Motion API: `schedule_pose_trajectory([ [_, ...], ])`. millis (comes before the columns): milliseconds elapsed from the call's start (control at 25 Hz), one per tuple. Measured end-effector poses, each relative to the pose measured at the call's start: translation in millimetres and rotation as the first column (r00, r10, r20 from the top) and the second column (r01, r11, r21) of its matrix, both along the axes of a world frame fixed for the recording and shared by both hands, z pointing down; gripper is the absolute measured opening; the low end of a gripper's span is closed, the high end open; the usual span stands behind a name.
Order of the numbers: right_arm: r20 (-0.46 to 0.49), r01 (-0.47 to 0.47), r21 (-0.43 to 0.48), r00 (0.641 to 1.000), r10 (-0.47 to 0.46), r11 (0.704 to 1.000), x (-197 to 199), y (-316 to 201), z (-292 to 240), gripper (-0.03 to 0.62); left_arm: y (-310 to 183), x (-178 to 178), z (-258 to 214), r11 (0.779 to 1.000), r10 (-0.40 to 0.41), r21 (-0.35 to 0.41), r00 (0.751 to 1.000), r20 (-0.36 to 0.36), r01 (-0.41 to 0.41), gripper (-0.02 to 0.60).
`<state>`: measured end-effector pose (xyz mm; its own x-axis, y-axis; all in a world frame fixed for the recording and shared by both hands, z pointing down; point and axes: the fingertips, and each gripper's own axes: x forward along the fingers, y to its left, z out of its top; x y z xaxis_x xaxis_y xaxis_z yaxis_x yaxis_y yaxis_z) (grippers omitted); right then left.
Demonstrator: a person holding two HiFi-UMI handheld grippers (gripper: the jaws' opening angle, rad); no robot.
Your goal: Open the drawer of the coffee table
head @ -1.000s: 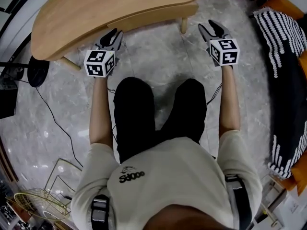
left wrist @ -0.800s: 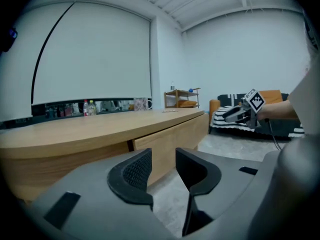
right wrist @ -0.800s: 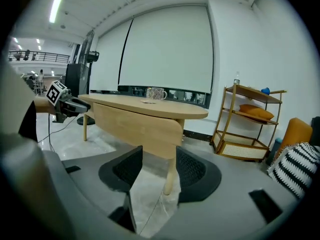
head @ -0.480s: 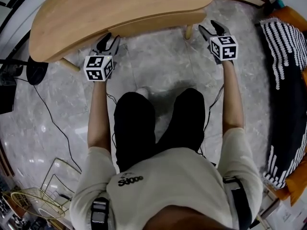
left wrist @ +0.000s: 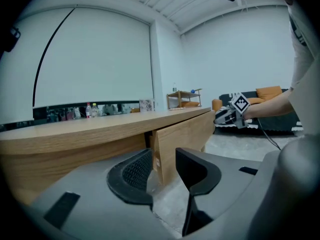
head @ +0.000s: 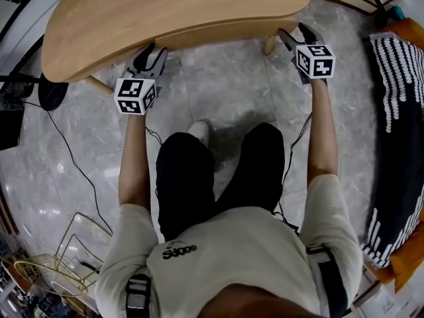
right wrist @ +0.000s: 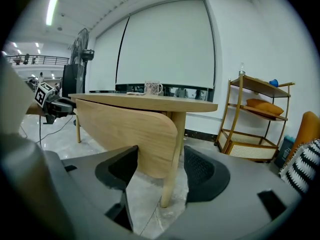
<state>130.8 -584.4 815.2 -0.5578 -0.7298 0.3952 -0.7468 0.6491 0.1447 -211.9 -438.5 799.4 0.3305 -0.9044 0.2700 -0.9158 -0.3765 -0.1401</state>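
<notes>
Flanking the bench [head: 165,5], a kidney-shaped top of pale, straight-grained wood with softly rounded edges, the two pairs of tongs sit at either end of the drawer front [head: 212,32]. This is a long, smooth panel of the same wood, hung just under the near edge of the top. Its right end is cut in a broad curve (the right gripper view shows this best) and hangs in front of a round, tapered wooden leg [right wrist: 172,174]. Its left end is cut square and stands forward of the apron beside it. The floor [head: 225,78] below is glossy grey stone with cloudy veining.

The left tongs [head: 149,50] have their dark jaws apart, one with a cross-hatched pad. The square end of the drawer front [left wrist: 182,136] stands in the gap between them, and neither pad presses on it. The right tongs [head: 297,33] are opening, jaws wide. The curved end of the drawer front [right wrist: 125,129] reaches between them and no pad bears on the wood. Each pair carries a white marker cube [head: 134,95] printed with black squares.
</notes>
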Motion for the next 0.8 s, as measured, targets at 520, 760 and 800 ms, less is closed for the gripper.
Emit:
schedule_pose_trajectory([
  [520, 0.026, 0.073, -0.036, 0.997, -0.072, 0.997, -15, 7, 2, 0.255, -21, 7, 1, 1.0, -0.007, -0.006, 0.997, -0.079, 0.007, 0.176],
  [760, 0.095, 0.025, -0.06, 0.995, -0.02, 0.998, -9, 8, 0, 0.255, -17, 11, 2, 0.999, -0.011, -0.041, 0.996, -0.088, 0.007, 0.169],
  [800, 0.094, 0.024, -0.058, 0.995, -0.019, 0.998, -9, 11, 0, 0.255, -14, 11, 3, 0.999, -0.001, -0.043, 0.996, -0.089, -0.003, 0.166],
])
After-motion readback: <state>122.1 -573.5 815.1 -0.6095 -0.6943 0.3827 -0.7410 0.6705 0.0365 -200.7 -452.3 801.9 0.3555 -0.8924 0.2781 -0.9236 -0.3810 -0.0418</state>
